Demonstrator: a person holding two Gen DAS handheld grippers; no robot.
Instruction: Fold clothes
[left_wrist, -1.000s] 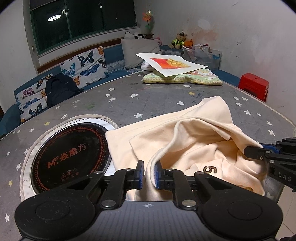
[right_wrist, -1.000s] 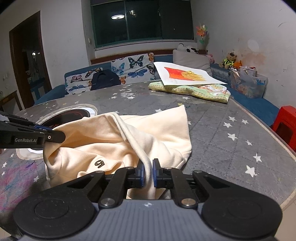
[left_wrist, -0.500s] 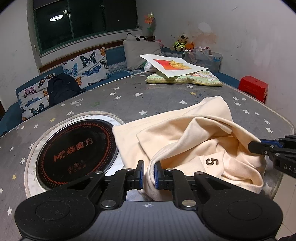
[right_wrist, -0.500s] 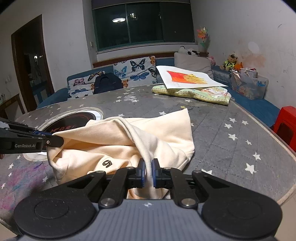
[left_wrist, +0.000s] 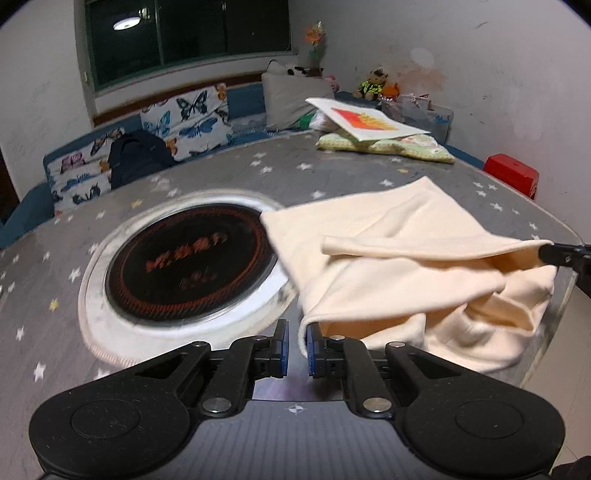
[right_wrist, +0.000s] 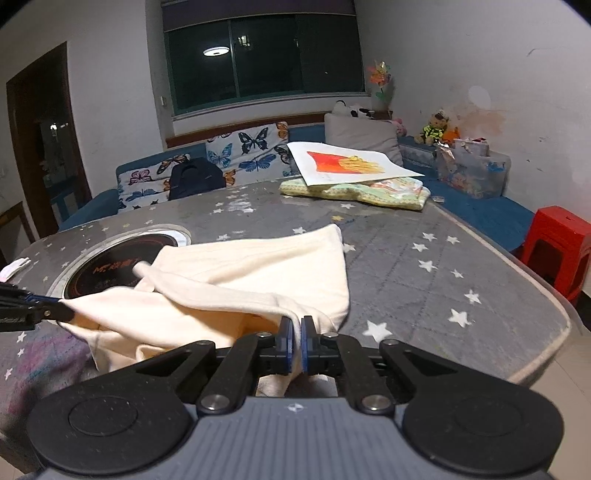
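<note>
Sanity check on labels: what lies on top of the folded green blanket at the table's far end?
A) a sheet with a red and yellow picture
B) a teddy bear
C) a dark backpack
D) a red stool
A: the sheet with the red and yellow picture lies across the folded green blanket at the far end of the table.
</note>
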